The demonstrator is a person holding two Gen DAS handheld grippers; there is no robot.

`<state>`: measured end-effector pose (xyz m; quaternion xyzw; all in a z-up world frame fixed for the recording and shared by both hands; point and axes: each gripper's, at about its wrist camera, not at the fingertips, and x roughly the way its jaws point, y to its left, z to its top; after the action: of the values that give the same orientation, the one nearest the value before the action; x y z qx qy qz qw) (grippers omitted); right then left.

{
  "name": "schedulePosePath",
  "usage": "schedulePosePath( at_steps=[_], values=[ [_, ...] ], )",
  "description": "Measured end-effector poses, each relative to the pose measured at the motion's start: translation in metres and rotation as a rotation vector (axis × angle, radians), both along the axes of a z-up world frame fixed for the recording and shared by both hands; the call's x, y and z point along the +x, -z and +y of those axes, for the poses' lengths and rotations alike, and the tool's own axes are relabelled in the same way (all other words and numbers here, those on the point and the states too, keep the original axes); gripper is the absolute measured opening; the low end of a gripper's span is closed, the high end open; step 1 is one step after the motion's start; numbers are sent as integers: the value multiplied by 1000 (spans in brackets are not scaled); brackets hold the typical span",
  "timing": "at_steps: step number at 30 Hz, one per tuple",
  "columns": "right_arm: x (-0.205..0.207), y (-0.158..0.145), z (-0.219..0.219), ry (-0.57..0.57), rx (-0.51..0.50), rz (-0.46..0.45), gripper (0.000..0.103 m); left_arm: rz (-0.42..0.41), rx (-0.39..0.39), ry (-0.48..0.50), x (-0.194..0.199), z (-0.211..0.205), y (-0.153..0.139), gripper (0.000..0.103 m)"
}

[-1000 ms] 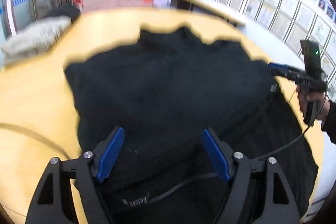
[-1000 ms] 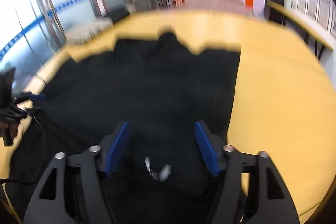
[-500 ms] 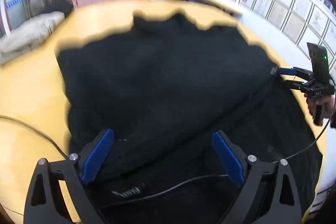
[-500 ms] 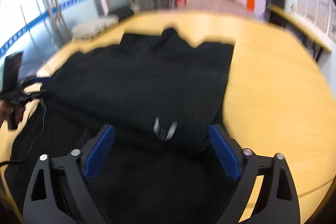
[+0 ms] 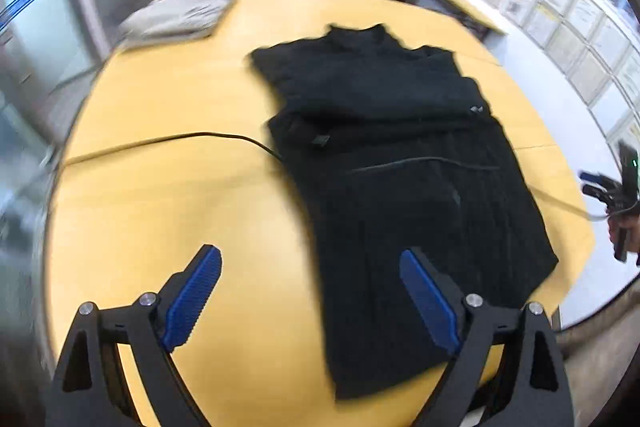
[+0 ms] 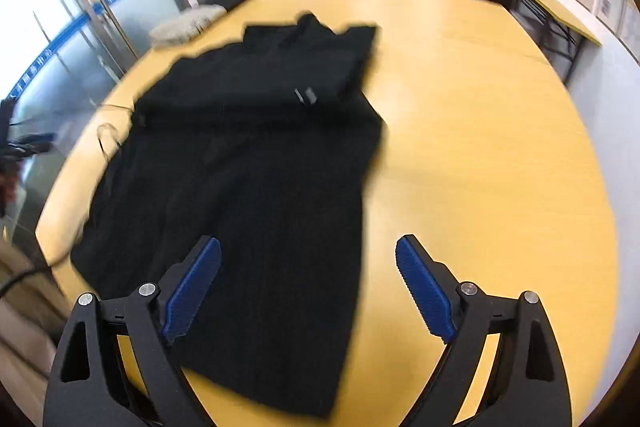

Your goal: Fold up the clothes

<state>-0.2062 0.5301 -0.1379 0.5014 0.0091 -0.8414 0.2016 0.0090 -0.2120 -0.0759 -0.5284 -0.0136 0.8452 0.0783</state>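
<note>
A black garment [image 5: 400, 155] lies flat on the yellow table [image 5: 168, 187], its upper part folded down over the body; it also shows in the right wrist view [image 6: 256, 155]. My left gripper [image 5: 316, 291] is open and empty, raised above the table at the garment's left edge. My right gripper [image 6: 308, 279] is open and empty, raised above the garment's right edge. The right gripper also shows far right in the left wrist view [image 5: 612, 187]. The left gripper shows at the left edge of the right wrist view [image 6: 24, 143].
A thin black cable [image 5: 180, 139] runs across the table to the garment's left side. A pile of grey and black cloth [image 5: 180, 15] lies at the table's far left. A second yellow table [image 6: 540, 3] stands by the right wall.
Both grippers have pulled back and risen away from the garment, opening wider. The garment now lies farther off, with its top part folded down.
</note>
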Motion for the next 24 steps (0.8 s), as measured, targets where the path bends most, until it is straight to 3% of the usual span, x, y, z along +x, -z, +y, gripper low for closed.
schedulePosePath(
  at_steps=[4,6,9,15,17,19,24],
  values=[
    [42,-2,54,59,58,-72,91,-29,-46,-113,47,-24,-17,94],
    [54,-4,73,73,63,-86,91,-26,-17,-142,63,-29,-15,94],
    [58,-3,79,75,20,-67,91,-70,59,-111,62,-12,18,94],
    [71,54,41,-26,-33,-100,87,-210,194,-94,46,26,131,91],
    [72,75,28,-44,-28,-133,80,-229,189,-87,47,35,151,89],
    [79,88,23,-57,-14,-146,80,-246,184,-80,48,43,169,91],
    [82,118,5,-71,-1,-191,83,-201,251,-150,52,36,171,98]
  ],
)
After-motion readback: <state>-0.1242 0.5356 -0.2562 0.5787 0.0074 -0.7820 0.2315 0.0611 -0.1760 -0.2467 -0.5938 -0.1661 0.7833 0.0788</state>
